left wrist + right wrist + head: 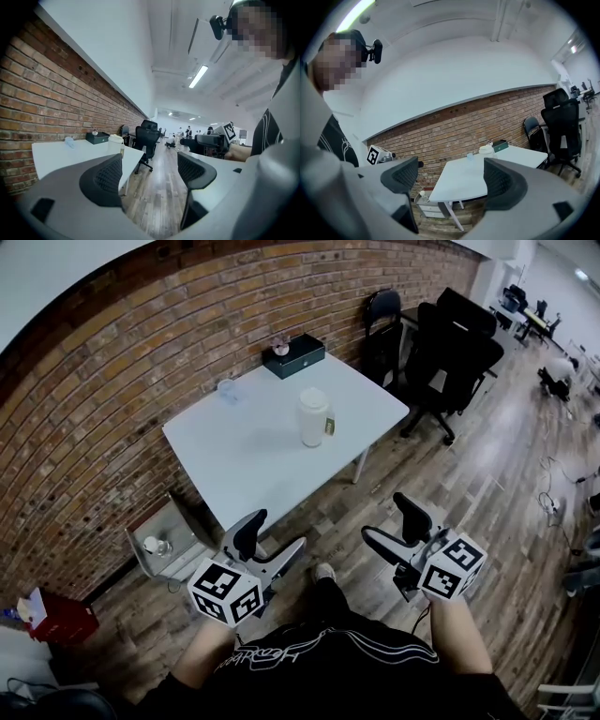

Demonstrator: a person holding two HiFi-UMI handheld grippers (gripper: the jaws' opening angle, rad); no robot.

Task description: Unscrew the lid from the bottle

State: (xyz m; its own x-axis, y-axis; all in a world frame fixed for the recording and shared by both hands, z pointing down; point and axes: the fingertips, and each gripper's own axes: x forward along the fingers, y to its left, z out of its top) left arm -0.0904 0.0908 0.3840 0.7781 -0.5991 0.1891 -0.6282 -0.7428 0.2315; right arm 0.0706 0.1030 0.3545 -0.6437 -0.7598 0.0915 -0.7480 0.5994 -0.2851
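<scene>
The white bottle (314, 423), its lid (312, 396) on, stands on the white table (234, 460), well ahead of both grippers. The left gripper (275, 534) and right gripper (387, 518) hang over the wooden floor (469, 484), jaws spread wide with nothing between them.

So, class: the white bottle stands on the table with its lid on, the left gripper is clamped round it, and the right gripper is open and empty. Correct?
No. The left gripper is open and empty too, as the left gripper view shows. The white bottle stands lidded on the table, and the right gripper is open and empty.
</scene>
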